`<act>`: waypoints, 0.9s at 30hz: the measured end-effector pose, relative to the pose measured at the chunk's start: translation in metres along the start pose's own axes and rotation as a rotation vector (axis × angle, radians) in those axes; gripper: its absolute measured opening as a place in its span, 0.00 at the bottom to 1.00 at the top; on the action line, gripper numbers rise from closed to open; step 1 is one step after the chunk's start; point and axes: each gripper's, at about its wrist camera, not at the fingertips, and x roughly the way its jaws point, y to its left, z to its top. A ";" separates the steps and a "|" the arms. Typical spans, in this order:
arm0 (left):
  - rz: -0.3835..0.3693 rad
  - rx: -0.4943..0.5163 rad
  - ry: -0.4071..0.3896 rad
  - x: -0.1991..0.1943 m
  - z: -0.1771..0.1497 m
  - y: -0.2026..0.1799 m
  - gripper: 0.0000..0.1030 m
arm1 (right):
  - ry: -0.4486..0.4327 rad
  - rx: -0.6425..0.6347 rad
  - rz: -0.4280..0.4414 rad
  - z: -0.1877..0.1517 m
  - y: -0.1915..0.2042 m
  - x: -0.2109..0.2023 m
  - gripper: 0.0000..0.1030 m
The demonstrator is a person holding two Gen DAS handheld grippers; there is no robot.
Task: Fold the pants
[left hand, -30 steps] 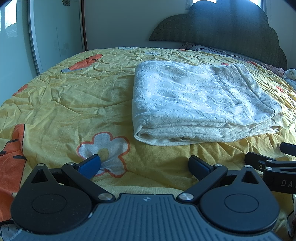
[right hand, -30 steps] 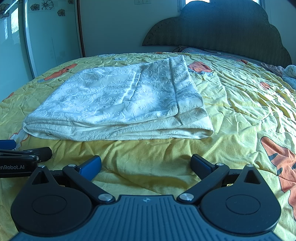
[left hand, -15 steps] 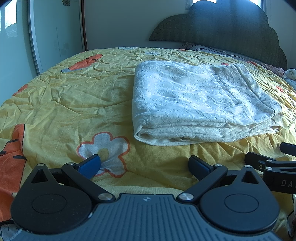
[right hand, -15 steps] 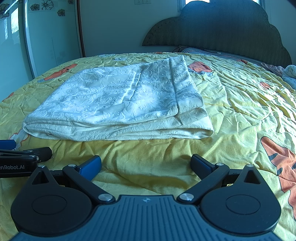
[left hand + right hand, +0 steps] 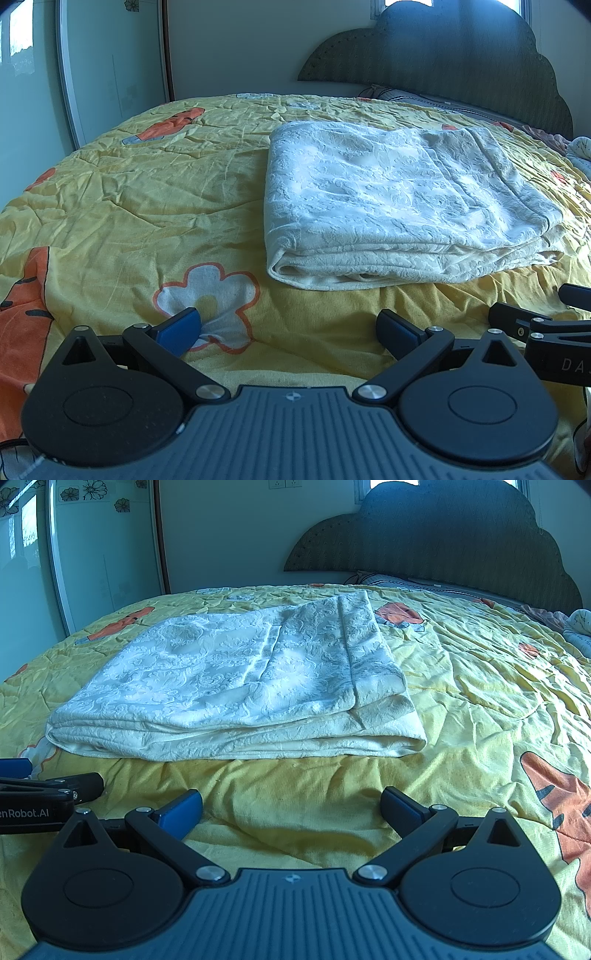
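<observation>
The white textured pants (image 5: pixel 391 206) lie folded into a flat, layered rectangle on the yellow bedspread (image 5: pixel 147 206). In the right wrist view the same pants (image 5: pixel 236 686) fill the left middle, folded edge facing me. My left gripper (image 5: pixel 288 328) rests low on the bedspread just short of the pants' near left corner, open and holding nothing. My right gripper (image 5: pixel 291 808) sits in front of the near edge, also open and holding nothing. Each gripper shows at the edge of the other's view: the right gripper (image 5: pixel 546 328) and the left gripper (image 5: pixel 48 794).
A dark scalloped headboard (image 5: pixel 443 542) stands at the far end with pillows (image 5: pixel 406 581) below it. A mirrored wardrobe door (image 5: pixel 110 66) lines the left wall. More bedding (image 5: pixel 580 627) is bunched at the far right. Bare bedspread lies left and right of the pants.
</observation>
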 end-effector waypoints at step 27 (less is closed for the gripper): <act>-0.002 -0.002 0.001 0.001 0.001 -0.002 1.00 | 0.001 -0.002 -0.001 0.000 0.000 0.000 1.00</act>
